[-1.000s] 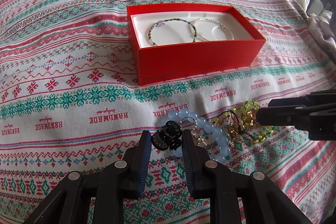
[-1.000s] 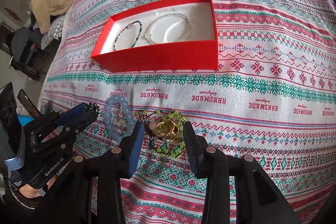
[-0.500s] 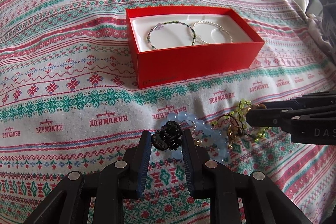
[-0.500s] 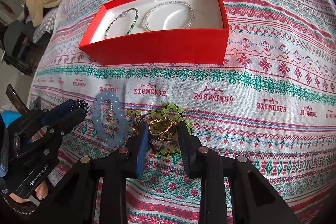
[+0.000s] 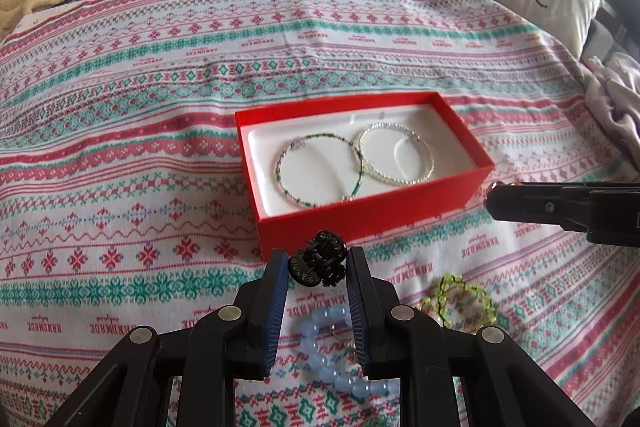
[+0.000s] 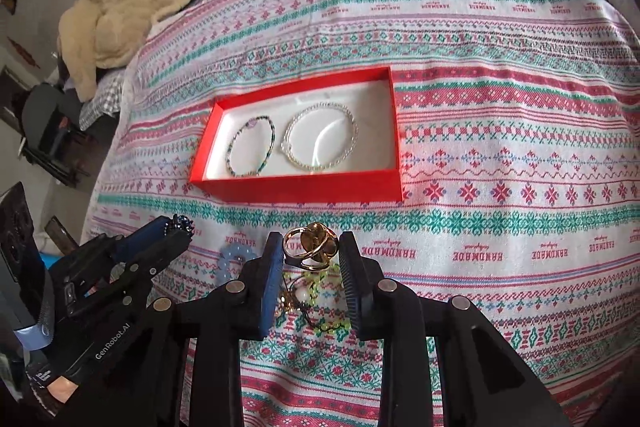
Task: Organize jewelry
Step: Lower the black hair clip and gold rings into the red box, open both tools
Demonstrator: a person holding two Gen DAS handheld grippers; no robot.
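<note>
Between your left gripper (image 5: 318, 267) pads sits the black rhinestone hair claw clip (image 5: 318, 259), clamped and lifted off the bedspread (image 5: 120, 155); your right gripper (image 6: 310, 255) is pinched on the gold interlocked-ring piece (image 6: 310, 251), also airborne. Ahead of both tips: the red rectangular cardboard box with white insert (image 5: 360, 219), already holding the green-beaded thin bracelet (image 5: 318, 169) and the silver beaded bracelet (image 5: 396, 158). Below your left fingers, the pale blue chunky bead bracelet (image 5: 332, 351) lies on the fabric, the yellow-green beaded bracelet (image 5: 460, 301) off to its right. Estimate: two stowed, two in transit, two to go.
</note>
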